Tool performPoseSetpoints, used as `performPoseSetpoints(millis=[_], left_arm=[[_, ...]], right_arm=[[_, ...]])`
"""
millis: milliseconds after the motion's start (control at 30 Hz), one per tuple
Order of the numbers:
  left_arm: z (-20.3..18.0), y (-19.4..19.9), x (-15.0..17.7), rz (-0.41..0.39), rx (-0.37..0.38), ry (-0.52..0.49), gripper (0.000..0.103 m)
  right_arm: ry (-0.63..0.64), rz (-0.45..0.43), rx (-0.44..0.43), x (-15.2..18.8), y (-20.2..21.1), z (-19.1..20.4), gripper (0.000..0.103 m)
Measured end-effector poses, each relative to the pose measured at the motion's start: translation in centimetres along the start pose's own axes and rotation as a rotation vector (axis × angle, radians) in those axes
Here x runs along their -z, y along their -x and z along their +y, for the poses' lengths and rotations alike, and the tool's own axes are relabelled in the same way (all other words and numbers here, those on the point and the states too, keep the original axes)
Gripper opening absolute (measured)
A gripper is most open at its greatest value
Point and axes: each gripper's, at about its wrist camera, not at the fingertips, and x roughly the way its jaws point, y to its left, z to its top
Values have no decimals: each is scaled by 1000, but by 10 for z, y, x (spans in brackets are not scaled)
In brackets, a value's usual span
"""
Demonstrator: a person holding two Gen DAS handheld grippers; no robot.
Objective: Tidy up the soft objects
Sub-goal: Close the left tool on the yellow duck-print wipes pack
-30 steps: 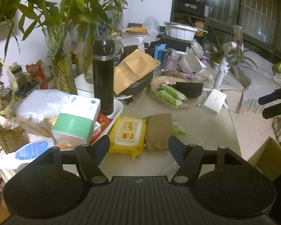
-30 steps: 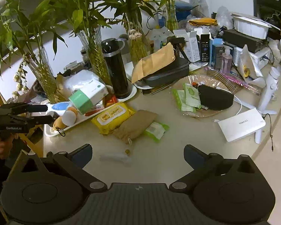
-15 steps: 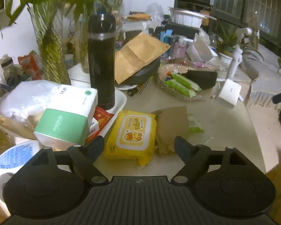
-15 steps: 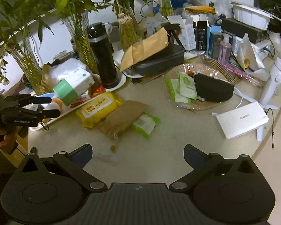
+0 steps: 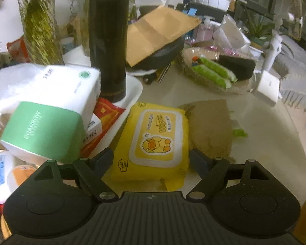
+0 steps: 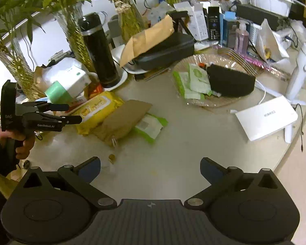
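**Cluttered table, both grippers empty**

Cluttered table [image 6: 193, 143] holds a yellow wipes pack [image 5: 155, 138] beside a brown pouch [image 5: 210, 126]. Left gripper [image 5: 151, 159] tilts down over the pack, jaws apart. Right gripper [image 6: 151, 167] hovers over bare tabletop, jaws apart.

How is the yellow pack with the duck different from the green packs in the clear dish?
The yellow wipes pack lies straight on the table; the green packs sit in the clear dish. The yellow pack looks fat and bigger; the green packs look flatter and slimmer. The yellow pack has a duck picture; on the green packs I see only pale labels. All are soft packets, lying flat.
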Motion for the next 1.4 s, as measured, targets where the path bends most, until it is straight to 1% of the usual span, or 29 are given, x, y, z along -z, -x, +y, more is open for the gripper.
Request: performPoseSetpoints(millis=[100,167,367,433,467,533,700,733,767,833,900,933,967,1000,1033,1167,1300,1400], left_arm=[[-3,-8,2,9,-9,-27,85],[-7,-11,3,1,-23,-64,90],[-14,-22,2,-20,-53,-113,92],[-19,-24,1,-14,-49,-128,92],[-21,-24,1,-16,-32,-140,92],[-23,-26,2,-22,-40,-156,92],[-24,-30,6,-53,-68,-165,92],[-25,-33,7,-51,-100,-175,92],[-25,-34,8,-47,-115,-175,94],[-20,-38,8,-31,-105,-130,93],[-15,-39,8,-26,-86,-94,92],[-15,-38,8,-24,-82,-91,89],[-14,-37,8,-21,-71,-84,84],[-13,-36,8,-16,-55,-73,81],[-13,-36,8,-14,-56,-69,77],[-15,-28,7,17,-53,-60,69],[-12,-17,10,58,-35,-33,65],[-14,-7,16,84,-53,-51,65]], right_arm=[[-14,10,6,2,-8,-4,103],[-25,16,8,3,-12,-6,103],[-21,27,10,4,-26,-7,103],[-21,26,13,3,-30,-8,103],[-23,26,16,3,-31,-8,103],[-30,23,18,3,-34,-9,103],[-38,22,19,4,-37,-10,103],[-37,22,20,5,-37,-10,103],[-37,21,20,5,-36,-10,103],[-38,20,21,5,-36,-10,103],[-38,18,21,5,-35,-10,103],[-39,16,22,5,-35,-10,103],[-41,15,23,5,-34,-11,103],[-42,14,22,5,-33,-11,103],[-42,13,22,5,-33,-11,103],[-44,9,30,4,-31,-12,103],[-40,0,30,4,-29,-12,103],[-27,-1,31,4,-29,-12,103]])
